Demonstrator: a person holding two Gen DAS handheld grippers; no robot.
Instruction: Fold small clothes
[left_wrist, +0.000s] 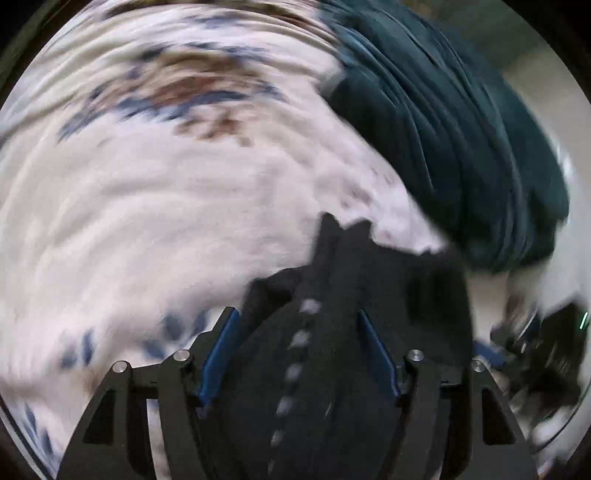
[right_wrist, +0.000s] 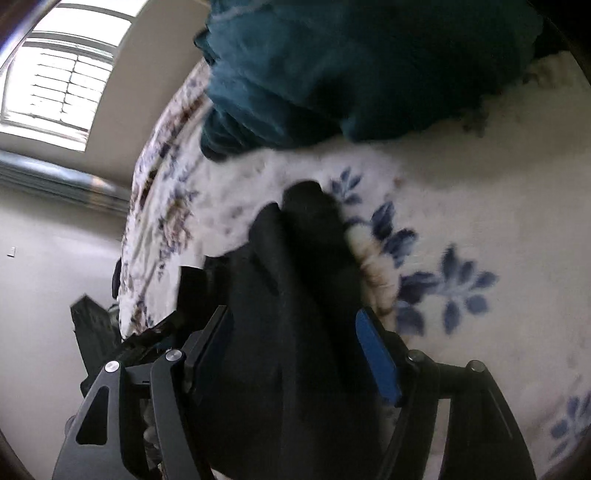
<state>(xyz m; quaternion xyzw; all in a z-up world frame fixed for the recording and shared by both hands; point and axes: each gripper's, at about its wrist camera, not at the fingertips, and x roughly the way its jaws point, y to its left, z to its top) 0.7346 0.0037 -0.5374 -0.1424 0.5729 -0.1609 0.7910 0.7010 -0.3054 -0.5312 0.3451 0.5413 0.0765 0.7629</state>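
A black garment (left_wrist: 332, 332) with a white dashed stitch line fills the space between the fingers of my left gripper (left_wrist: 345, 230), which is shut on it above a white floral blanket (left_wrist: 147, 203). My right gripper (right_wrist: 295, 206) is shut on the same black garment (right_wrist: 295, 314), which bunches between its blue-padded fingers. The view is blurred by motion. A heap of dark teal cloth (left_wrist: 461, 129) lies on the blanket beyond and to the right of the left gripper; it also shows in the right wrist view (right_wrist: 332, 66), above the right gripper.
The blanket (right_wrist: 461, 192) with blue flowers covers a bed. Its edge (right_wrist: 133, 221) drops off at the left in the right wrist view, with bare floor (right_wrist: 48, 277) and a bright window (right_wrist: 62, 74) beyond. The other gripper (left_wrist: 546, 350) shows at the lower right of the left wrist view.
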